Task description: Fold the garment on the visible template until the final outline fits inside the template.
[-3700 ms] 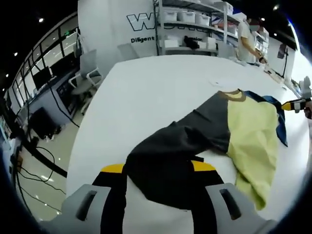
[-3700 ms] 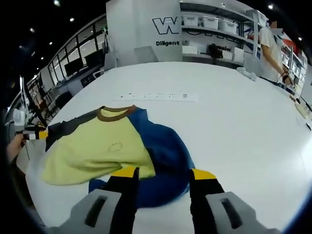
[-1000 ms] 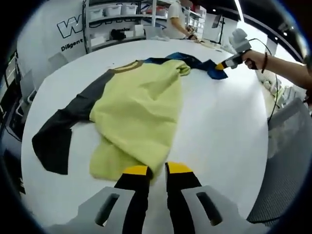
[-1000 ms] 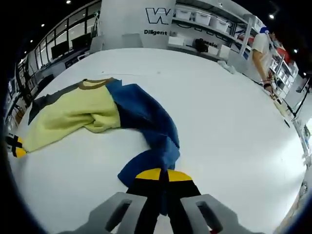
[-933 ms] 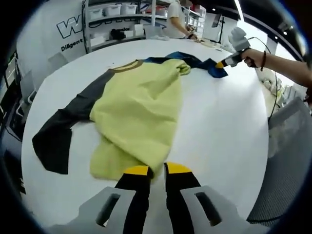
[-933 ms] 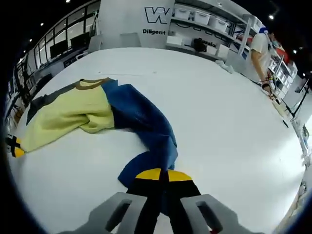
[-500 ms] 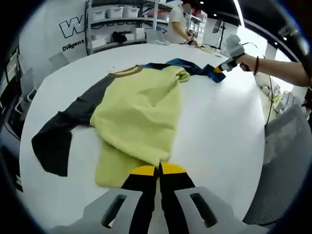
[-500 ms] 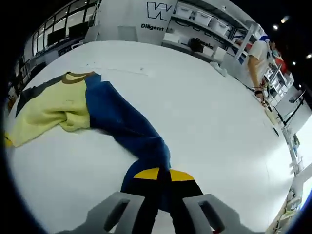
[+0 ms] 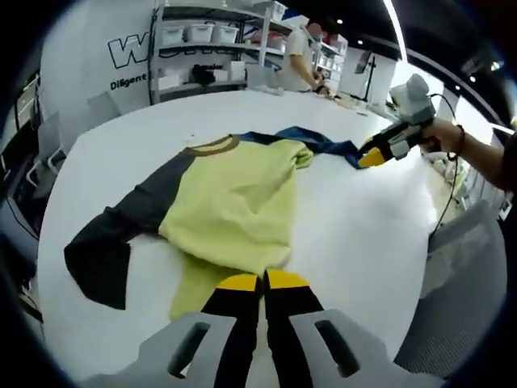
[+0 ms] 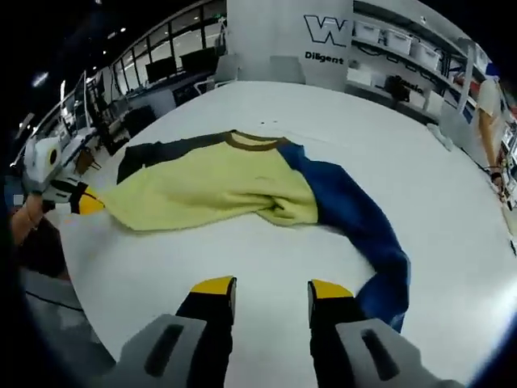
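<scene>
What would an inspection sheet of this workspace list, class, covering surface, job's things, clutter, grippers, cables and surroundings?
Surface: white table, no template outline discernible.
Job's things: garment, yellow body, dark sleeve, blue sleeve, spread out, body rumpled.
Clutter: nothing seen.
Grippers: left gripper shut on the yellow hem; right gripper open, off the cloth.
Cables: one trailing from the right gripper's hand.
Surroundings: shelves with bins, person standing.

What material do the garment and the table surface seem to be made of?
The garment looks like soft knit fabric, probably cotton jersey: matte, it wrinkles and drapes limply, with a ribbed brown collar. The table seems a hard, smooth white laminate or painted board with a faint sheen; the exact material is unclear.
</scene>
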Available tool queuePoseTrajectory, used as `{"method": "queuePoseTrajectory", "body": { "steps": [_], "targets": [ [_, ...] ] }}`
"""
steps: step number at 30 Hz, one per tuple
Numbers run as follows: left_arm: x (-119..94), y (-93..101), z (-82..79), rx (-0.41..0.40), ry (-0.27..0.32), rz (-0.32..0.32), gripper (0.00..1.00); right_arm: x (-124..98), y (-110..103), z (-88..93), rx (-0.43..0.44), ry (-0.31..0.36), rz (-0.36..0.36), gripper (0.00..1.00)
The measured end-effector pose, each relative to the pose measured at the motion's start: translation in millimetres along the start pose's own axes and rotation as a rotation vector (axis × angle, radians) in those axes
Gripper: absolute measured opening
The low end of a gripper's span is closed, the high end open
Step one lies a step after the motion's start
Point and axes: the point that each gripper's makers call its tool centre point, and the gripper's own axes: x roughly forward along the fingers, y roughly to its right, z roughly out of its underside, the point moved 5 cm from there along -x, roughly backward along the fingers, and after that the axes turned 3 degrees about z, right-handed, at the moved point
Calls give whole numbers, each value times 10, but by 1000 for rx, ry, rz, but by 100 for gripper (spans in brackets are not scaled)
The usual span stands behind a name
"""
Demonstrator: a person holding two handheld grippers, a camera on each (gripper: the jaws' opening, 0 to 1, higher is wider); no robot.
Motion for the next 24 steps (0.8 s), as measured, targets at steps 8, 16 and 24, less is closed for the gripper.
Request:
{"method": "queuePoseTrajectory", "body": {
  "steps": [8,16,24],
  "targets": [
    [-51,199,-192,-22,31,79,0,-86,-104,-99,-11,38,-32,39],
    [-117,291,-543,71,83,107,0,-40,-145,-102,-47,65,-23,51],
    [-81,-275,-805,6,178,-17,0,99,-325,-133,47,138,-150,65]
  ]
}}
